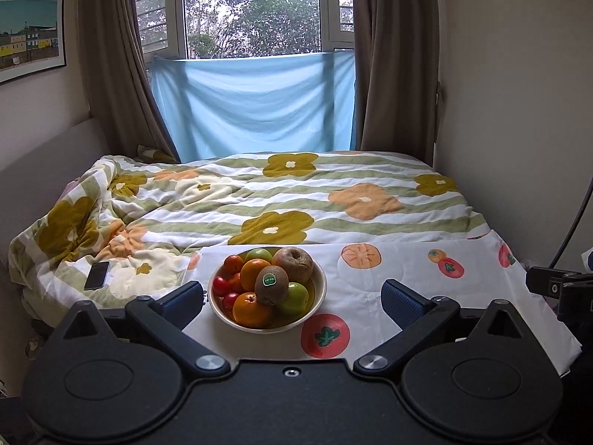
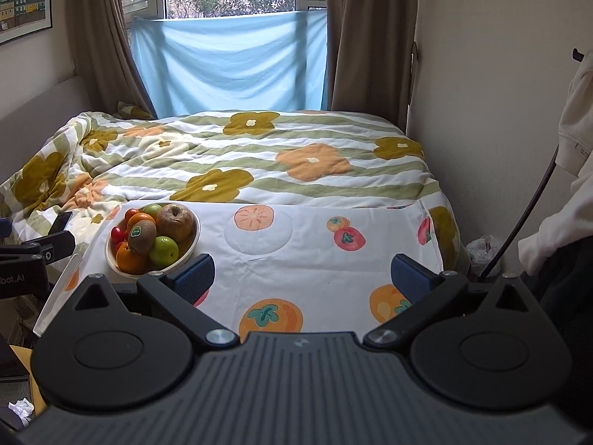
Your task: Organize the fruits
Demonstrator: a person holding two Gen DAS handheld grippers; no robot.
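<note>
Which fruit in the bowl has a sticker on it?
The fuzzy brown kiwi on top of the pile in the white bowl. It alone carries a small green sticker; the other fruits show none.

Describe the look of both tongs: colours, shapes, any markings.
The left tongs have matte black linkage arms with silver pivot bolts, two rounded black housings and ribbed dark blue fingers. The right tongs match, but their base plate is ribbed grey with a small logo. In the right wrist view, the left unit's black side mount carries white lettering ending in "bot.AI".
</note>
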